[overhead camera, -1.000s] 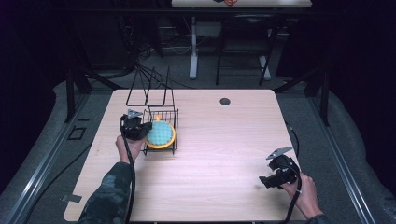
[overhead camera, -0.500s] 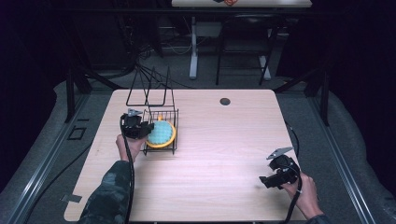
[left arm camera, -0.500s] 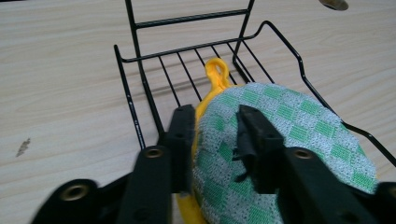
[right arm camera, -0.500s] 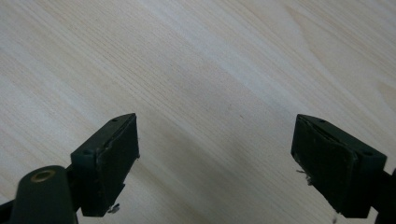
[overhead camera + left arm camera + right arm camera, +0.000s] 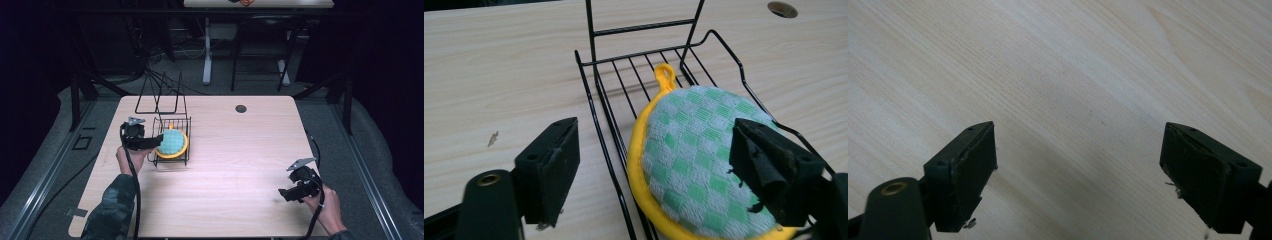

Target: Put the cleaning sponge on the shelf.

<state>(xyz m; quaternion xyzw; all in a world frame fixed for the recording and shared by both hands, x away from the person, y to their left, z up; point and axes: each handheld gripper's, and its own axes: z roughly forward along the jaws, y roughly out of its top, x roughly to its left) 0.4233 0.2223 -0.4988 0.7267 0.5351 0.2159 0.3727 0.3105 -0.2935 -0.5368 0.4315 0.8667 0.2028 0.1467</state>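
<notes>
The round potholder [image 5: 704,165], green-checked with a yellow rim, lies in the black wire rack [image 5: 634,65] at about nine o'clock on the bench [image 5: 240,150], and the left gripper view alone shows its hanging loop pointing to twelve o'clock and the rack's edge wire passing between the spread fingers [image 5: 551,165]. The left gripper [image 5: 159,140] has just been opening, its fingers parted and pressing on nothing, one outside the rack and one over the potholder. The right gripper [image 5: 284,194] rests at five o'clock, fingers wide apart over bare wood
</notes>
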